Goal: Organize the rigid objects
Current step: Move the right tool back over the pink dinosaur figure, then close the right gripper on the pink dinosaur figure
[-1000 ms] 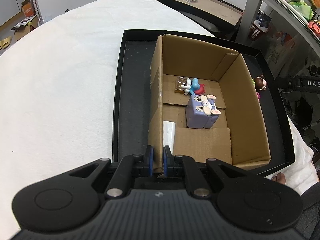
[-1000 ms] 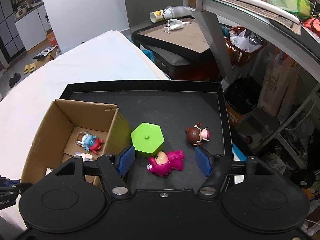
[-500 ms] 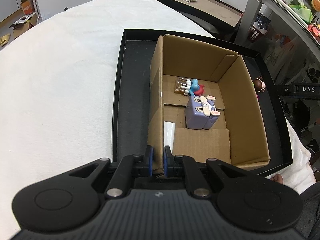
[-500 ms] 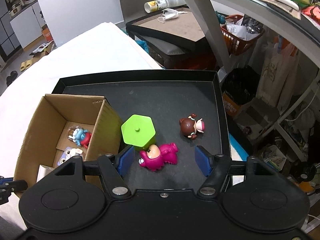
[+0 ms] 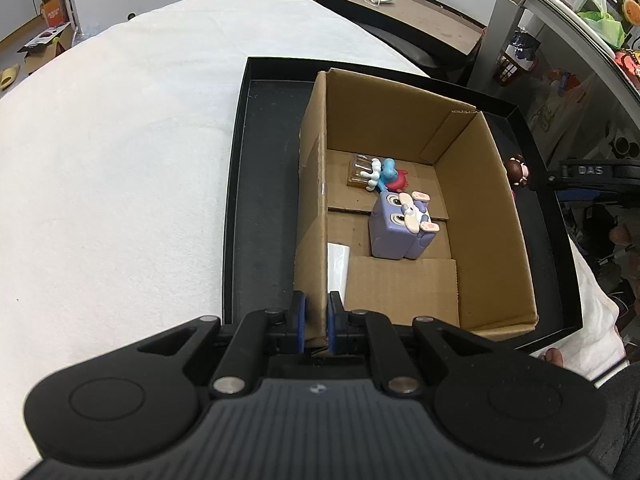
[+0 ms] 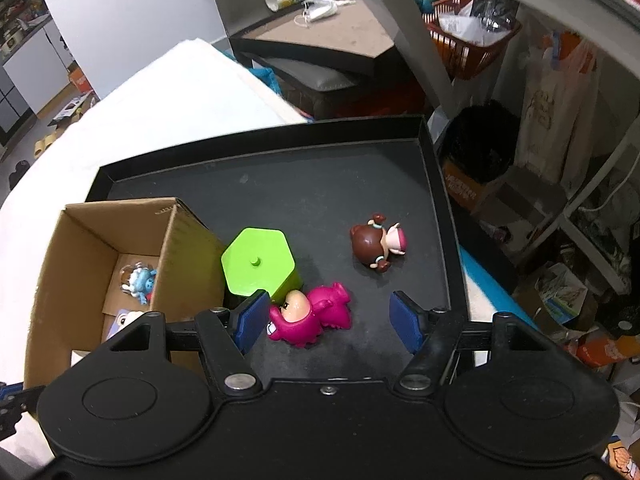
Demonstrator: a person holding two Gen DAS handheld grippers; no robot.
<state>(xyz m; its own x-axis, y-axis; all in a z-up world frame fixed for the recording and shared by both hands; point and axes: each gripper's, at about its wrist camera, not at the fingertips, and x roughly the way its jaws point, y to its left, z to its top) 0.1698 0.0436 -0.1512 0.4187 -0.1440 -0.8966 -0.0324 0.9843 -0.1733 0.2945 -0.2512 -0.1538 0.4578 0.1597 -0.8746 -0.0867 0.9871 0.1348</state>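
A cardboard box [image 5: 480, 208] stands in a black tray [image 5: 264, 184]. My left gripper [image 5: 316, 322] is shut on the box's near left wall. Inside lie a purple cube toy [image 5: 400, 224] and a blue figure [image 5: 386, 174]. In the right wrist view my right gripper [image 6: 330, 320] hangs open just above the tray [image 6: 304, 188], with a pink figure [image 6: 310, 314] lying between its fingers, nearer the left pad, untouched. A green hexagonal box [image 6: 260, 266] sits beside the cardboard box [image 6: 80, 264]. A brown-haired doll [image 6: 378, 244] lies farther right.
The tray rests on a white cloth-covered table [image 5: 120, 160]. Behind it is a second black tray [image 6: 320, 36] with a can and a face mask. A grey shelf frame [image 6: 400, 40] and a red basket [image 6: 472, 44] stand to the right, off the table.
My right gripper has come down and closer over the pink figure, which now lies between its open fingers. The left gripper and the box have not moved.
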